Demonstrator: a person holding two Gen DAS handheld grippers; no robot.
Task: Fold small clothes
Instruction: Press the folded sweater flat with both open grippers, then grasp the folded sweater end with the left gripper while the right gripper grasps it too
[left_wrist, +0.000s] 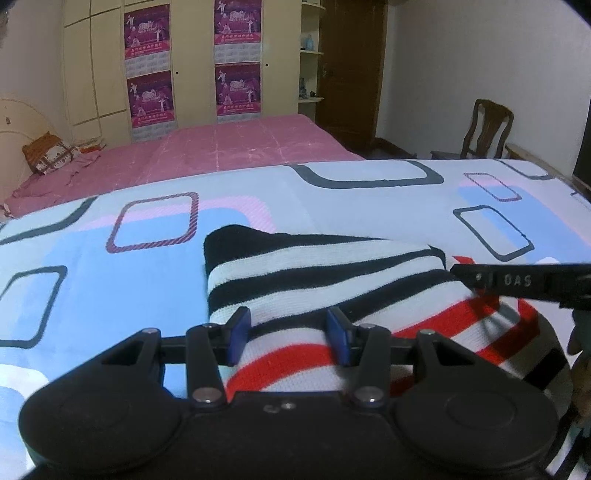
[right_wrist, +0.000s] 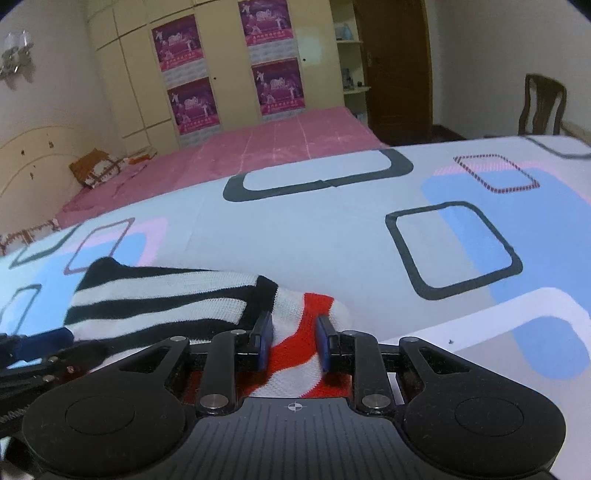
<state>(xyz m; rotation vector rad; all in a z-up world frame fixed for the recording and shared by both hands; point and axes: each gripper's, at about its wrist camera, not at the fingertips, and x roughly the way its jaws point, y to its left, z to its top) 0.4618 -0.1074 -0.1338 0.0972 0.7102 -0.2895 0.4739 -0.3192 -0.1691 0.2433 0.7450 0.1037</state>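
A knitted garment (left_wrist: 332, 273) with black, white and red stripes lies on a sheet patterned with squares (left_wrist: 110, 280); its black-and-white part is folded over the red-and-white part. My left gripper (left_wrist: 288, 332) rests over the garment's near left edge. Its blue pads stand apart and the cloth runs flat across the gap and past both fingers. In the right wrist view my right gripper (right_wrist: 293, 341) has its pads close together on a raised bunch of the garment (right_wrist: 166, 295) near the fold's right end. One right finger (left_wrist: 517, 282) reaches in from the right of the left wrist view.
Beyond the patterned sheet (right_wrist: 332, 240) lies a bed with a pink cover (left_wrist: 240, 147) and a pillow (left_wrist: 48, 153) at its head. A wardrobe with posters (left_wrist: 147, 66), a dark door (left_wrist: 351, 74) and a wooden chair (left_wrist: 487, 129) stand further back.
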